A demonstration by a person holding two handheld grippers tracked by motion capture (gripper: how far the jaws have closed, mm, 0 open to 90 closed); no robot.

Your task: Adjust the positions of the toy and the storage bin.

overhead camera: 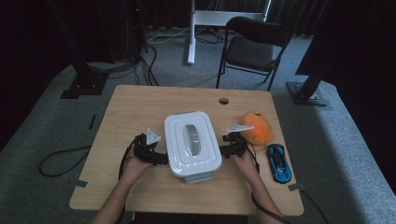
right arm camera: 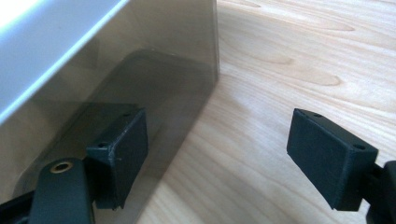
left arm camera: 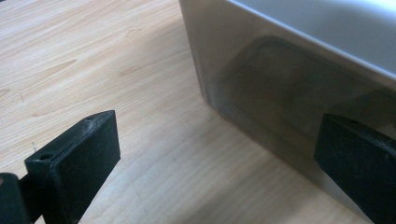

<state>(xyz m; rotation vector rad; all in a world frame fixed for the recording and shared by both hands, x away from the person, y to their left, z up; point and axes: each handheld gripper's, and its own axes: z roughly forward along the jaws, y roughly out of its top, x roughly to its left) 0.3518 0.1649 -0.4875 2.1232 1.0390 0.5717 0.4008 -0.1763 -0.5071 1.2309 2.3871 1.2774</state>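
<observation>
A: Where is your box just now?

B: The white lidded container sits near the middle of the wooden surface, a little toward your edge. Its lid is on, with a grey handle running along the top.

A: And your left tool?

B: Your left tool is at the container's left side, low down near the base. In the left gripper view its jaws stand wide apart: one is over bare wood, the other is close against the smoky translucent wall of the container. Nothing is clamped between them.

A: The right one?

B: Your right tool is at the opposite side of the container. In the right gripper view its jaws are also spread wide. One jaw lies just beside the container's wall near a corner, the other hangs over open wood. I can't tell whether that near jaw actually touches the wall. It grips nothing.

A: Anything else on the surface?

B: To your right, an orange plush toy lies just beyond your right hand, and a blue toy car sits near the right edge, close to the plush.
</observation>
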